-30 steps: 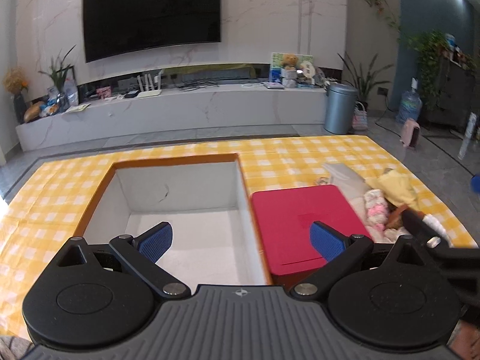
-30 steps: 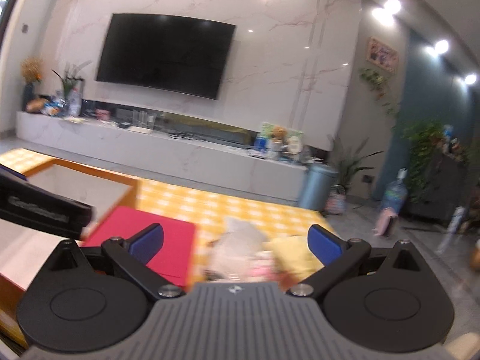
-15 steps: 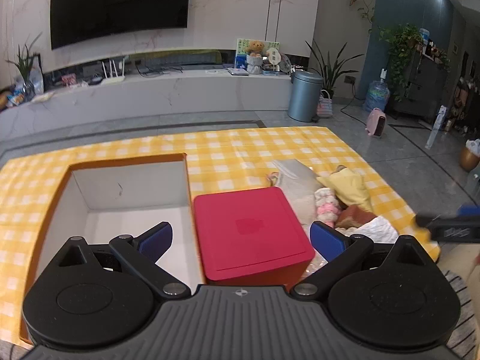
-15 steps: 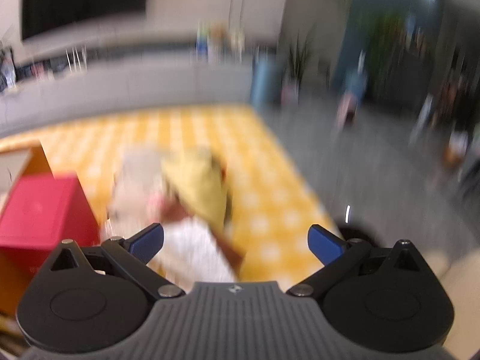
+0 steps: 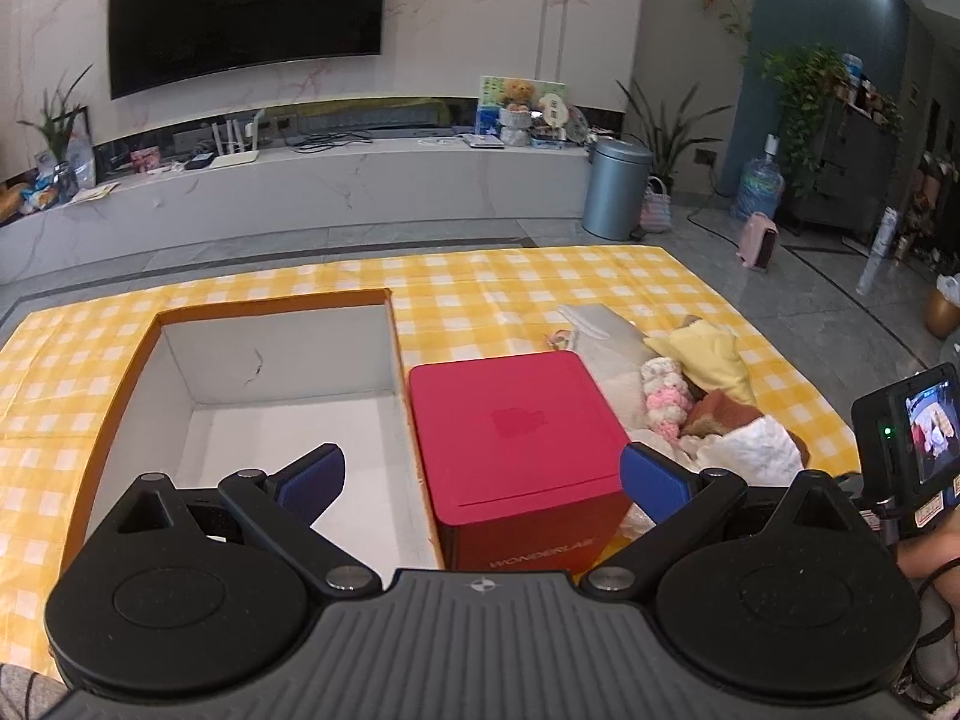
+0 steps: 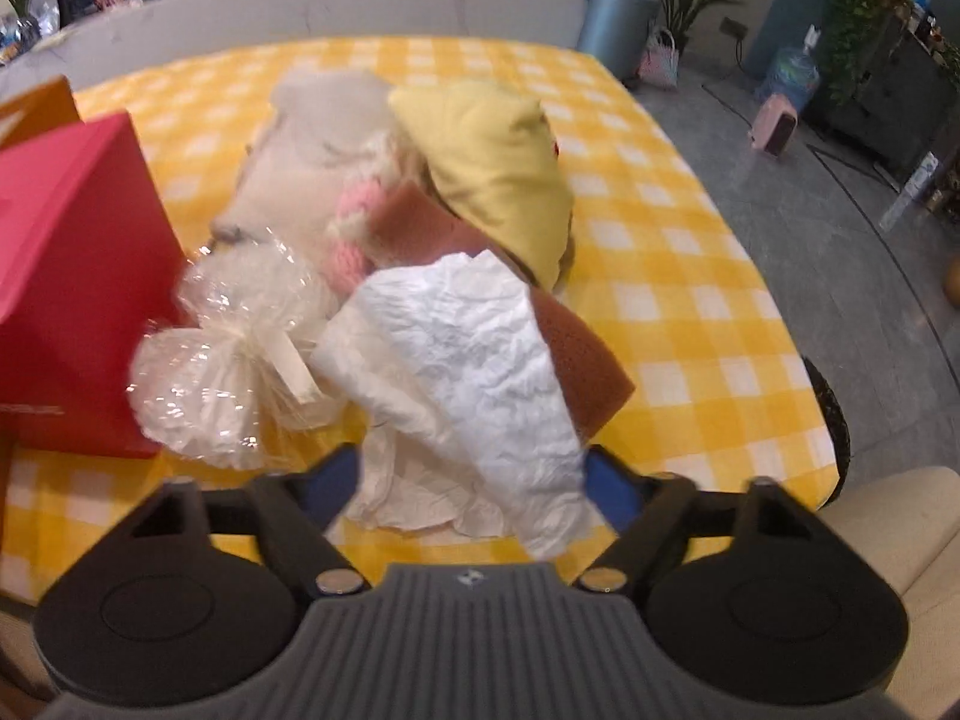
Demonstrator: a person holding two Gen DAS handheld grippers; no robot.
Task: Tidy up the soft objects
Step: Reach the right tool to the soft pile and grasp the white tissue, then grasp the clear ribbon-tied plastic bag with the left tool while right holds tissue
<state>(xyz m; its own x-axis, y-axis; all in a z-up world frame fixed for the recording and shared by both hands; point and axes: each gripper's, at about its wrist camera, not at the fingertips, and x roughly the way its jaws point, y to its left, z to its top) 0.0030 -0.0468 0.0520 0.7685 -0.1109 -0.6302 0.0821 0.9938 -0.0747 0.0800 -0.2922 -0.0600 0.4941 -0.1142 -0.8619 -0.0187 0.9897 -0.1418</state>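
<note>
The right gripper points steeply down over the crumpled white paper towel, whose near end lies between its 2 blue pads. Its jaws are closing, not yet visibly pinching the towel. The towel's long axis runs away from the gripper, up toward the brown sponge beneath it. The left gripper hangs wide open and empty over the red box, beside the open cardboard box, farther from the soft pile.
</note>
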